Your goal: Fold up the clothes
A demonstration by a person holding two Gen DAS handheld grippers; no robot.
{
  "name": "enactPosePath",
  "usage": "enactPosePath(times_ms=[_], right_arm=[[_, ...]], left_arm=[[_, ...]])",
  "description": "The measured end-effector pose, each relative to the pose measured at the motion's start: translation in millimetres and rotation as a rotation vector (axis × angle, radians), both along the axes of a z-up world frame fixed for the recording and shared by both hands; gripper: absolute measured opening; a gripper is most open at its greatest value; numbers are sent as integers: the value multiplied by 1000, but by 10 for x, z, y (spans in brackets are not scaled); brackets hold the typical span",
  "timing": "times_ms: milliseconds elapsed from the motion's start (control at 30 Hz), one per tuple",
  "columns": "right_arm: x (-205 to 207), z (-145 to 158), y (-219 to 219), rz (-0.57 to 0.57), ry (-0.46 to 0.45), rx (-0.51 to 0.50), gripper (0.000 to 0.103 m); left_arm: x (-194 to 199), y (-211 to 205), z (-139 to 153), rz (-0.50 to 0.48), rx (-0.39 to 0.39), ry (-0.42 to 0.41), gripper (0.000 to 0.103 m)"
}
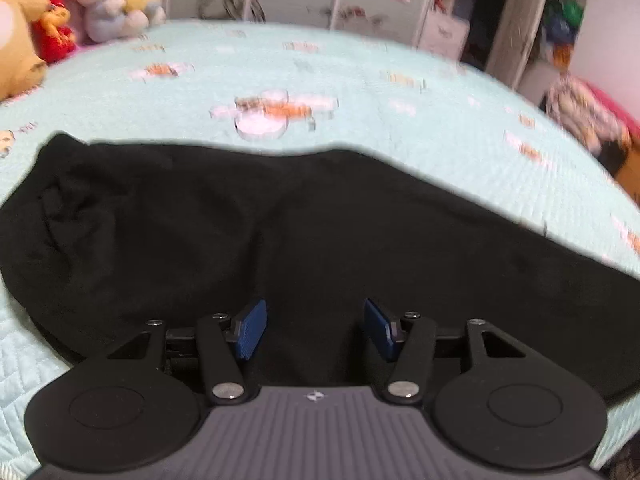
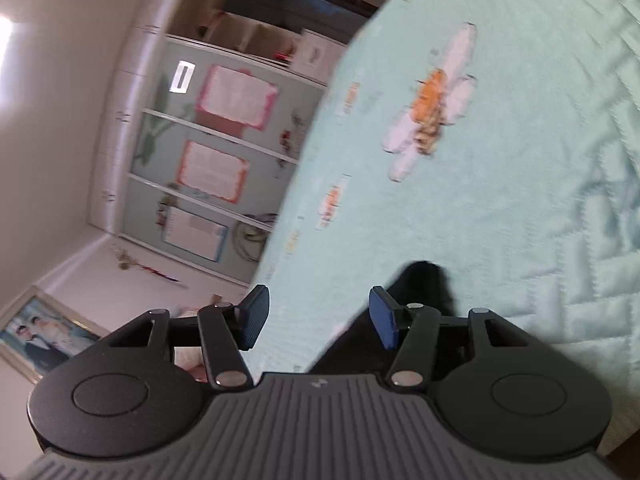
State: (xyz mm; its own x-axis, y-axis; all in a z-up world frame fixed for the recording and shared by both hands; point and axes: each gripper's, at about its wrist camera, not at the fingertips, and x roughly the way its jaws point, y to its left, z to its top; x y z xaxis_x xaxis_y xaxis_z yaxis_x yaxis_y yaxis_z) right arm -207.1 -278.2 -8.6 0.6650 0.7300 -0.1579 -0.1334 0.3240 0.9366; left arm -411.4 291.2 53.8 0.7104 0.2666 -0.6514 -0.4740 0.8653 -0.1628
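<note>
Behind the bed (image 1: 360,80) I see a wall of cabinet doors (image 2: 208,140) with pink-framed papers, and some plush toys (image 1: 108,0) sit at the far corner of the mint quilted cover.

What matters for my next move is where the black garment (image 1: 280,232) lies from each pair of jaws. For the left gripper (image 1: 315,328) the cloth is directly ahead and under the jaws, and it also spreads wide to both sides of them. Its long axis runs across my view, from far on the side of the left pad to far on the side of the right pad, so I look at it broadside. The near edge seems to pass below the jaws, but the tool body hides it.

The left jaws stand apart and I see only flat cloth between the blue pads, so I judge nothing is grasped. The right gripper (image 2: 318,318) is rolled strongly and points almost level across the bed; its jaws are also released, with bare cover between them. Only a small black end of the garment pokes up just beside and behind its right pad.

So I judge the left hand is the better placed for a pinch.

The garment looks soft, matt and limp, with shallow wrinkles toward one end. The pictures are blurred, so I cannot tell what kind of clothing it is.
</note>
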Motion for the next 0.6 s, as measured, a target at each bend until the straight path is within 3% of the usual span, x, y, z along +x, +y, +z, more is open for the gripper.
enactPosePath(times_ms=[67, 133, 233, 267, 333, 433, 533, 600], right_arm=[[16, 58, 39, 19, -22, 14, 59], [92, 70, 132, 44, -14, -7, 60], [202, -129, 132, 17, 72, -17, 61], [210, -207, 90, -23, 110, -28, 51], [195, -287, 8, -63, 144, 17, 48], [120, -101, 43, -64, 101, -44, 53], [28, 175, 218, 5, 26, -117, 55], [-23, 374, 502, 118, -32, -194, 55]], left_arm=[[-16, -69, 56, -31, 16, -36, 59], [29, -115, 13, -73, 8, -11, 62], [71, -94, -151, -72, -50, 53, 63], [48, -84, -140, -65, -54, 45, 63], [4, -64, -118, -52, -61, 30, 63], [-72, -68, -14, -41, -65, -6, 61], [-111, -167, 103, -103, -52, -56, 61], [-37, -295, 155, -171, -52, -67, 61]])
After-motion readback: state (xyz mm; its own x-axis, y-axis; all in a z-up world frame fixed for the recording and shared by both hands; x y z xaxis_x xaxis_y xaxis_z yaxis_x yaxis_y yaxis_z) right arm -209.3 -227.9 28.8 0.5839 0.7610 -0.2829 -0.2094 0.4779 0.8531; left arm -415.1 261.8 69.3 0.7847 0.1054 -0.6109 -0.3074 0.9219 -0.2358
